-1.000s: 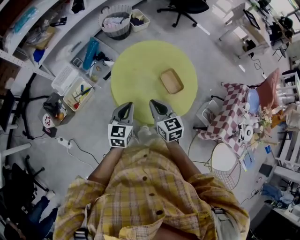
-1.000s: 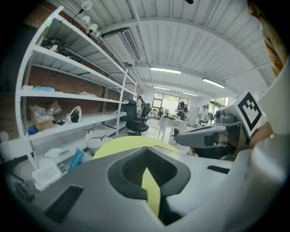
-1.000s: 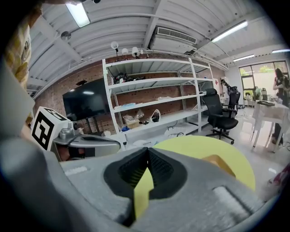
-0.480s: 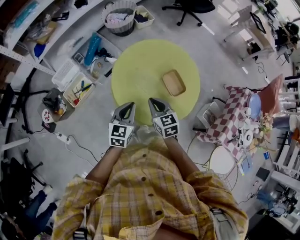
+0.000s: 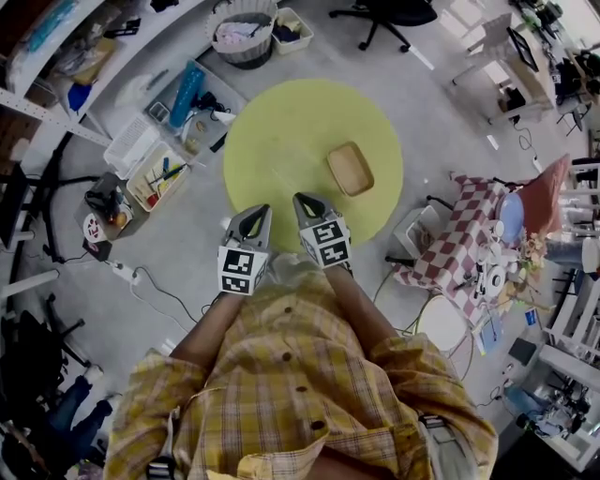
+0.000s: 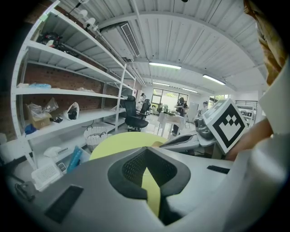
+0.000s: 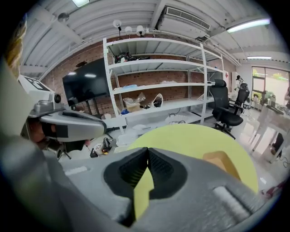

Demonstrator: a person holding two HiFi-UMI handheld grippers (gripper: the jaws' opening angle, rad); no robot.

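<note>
Right gripper (image 5: 303, 202) has edged nearer left gripper (image 5: 255, 214); both closed.

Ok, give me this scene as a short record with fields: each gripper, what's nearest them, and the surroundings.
Left gripper: jaws together, nothing between them, held in front of the person's chest
Right gripper: jaws together, empty, beside the left one
Nearest surface: round yellow table, just ahead of both grippers
On it: wooden tray, looks empty, toward the right
Around: white shelving at left, office chair beyond, checked cloth at right
</note>
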